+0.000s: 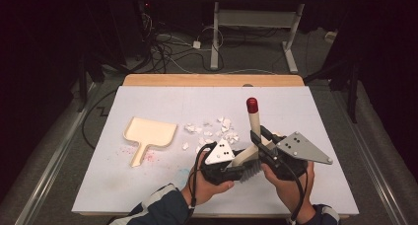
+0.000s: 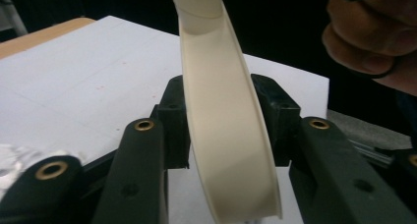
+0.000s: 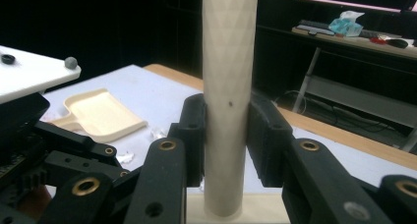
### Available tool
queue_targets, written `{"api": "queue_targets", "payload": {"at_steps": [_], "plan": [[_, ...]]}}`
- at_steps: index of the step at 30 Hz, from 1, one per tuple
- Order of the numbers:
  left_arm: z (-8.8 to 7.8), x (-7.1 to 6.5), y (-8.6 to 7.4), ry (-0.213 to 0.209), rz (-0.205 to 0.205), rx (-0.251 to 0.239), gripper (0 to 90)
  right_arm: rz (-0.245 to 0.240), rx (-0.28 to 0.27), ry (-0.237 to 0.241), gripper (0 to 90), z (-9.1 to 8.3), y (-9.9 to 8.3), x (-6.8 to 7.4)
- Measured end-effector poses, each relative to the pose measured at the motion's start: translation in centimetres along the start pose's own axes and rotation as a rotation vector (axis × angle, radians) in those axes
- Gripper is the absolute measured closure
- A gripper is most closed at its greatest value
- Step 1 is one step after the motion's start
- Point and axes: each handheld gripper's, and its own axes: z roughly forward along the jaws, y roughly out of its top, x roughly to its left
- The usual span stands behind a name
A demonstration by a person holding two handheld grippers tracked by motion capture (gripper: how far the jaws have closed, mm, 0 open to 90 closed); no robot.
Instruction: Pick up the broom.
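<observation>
1. Cream plastic hand brush with a red-capped handle and dark bristles [image 1: 252, 136]: held above the near middle of the white counter [image 1: 148, 183], handle tilted up and away, bristles down toward the person.
2. Right claw [image 1: 260, 142]: clamped on the round cream handle; in the right gripper view the pads press it from both sides [image 3: 229, 135]. Likely the carrying grip, keeping the brush steady.
3. Left claw [image 1: 235, 162]: closed on the flat cream head of the brush; in the left gripper view the head's edge [image 2: 226, 135] runs between the pads, which sit against it. Judged a second hold to set the brush's angle or take it over.
4. Scraps of crumpled white paper [image 1: 217, 131]: scattered on the counter just beyond the brush, apart from it. Probably the sweeping target.
5. Cream plastic dustpan with a short handle [image 1: 148, 133]: flat on the counter left of the scraps, open side toward them, ready to receive.
</observation>
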Motion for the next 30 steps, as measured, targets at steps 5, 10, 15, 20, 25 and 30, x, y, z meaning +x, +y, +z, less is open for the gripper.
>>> {"api": "queue_targets", "payload": {"at_steps": [5, 10, 15, 20, 25, 30], "plan": [[-0.6, 0.7, 0.2, 0.006, 0.030, 0.042, 64.6, -0.002, 0.008, 0.023, 70.4, -0.2, 0.2, 0.0], [-1.7, 1.3, 0.0, -0.009, 0.066, 0.073, 66.3, 0.003, 0.078, 0.122, 66.1, -0.4, 0.9, -1.0], [-2.5, 1.8, -0.2, -0.015, 0.080, 0.093, 66.4, -0.077, 0.077, 0.246, 54.1, -1.1, 1.8, -1.7], [-4.5, 2.6, -0.5, -0.037, 0.118, 0.135, 66.4, -0.207, 0.177, 0.427, 40.4, -1.2, 1.7, -2.3], [-5.7, 2.5, -0.5, -0.064, 0.163, 0.160, 66.4, -0.271, 0.266, 0.481, 36.0, 0.3, -0.4, -2.7], [-5.8, 1.7, -0.7, -0.160, 0.237, 0.202, 66.3, -0.366, 0.325, 0.593, 33.9, 0.8, -1.2, -1.8]]}}
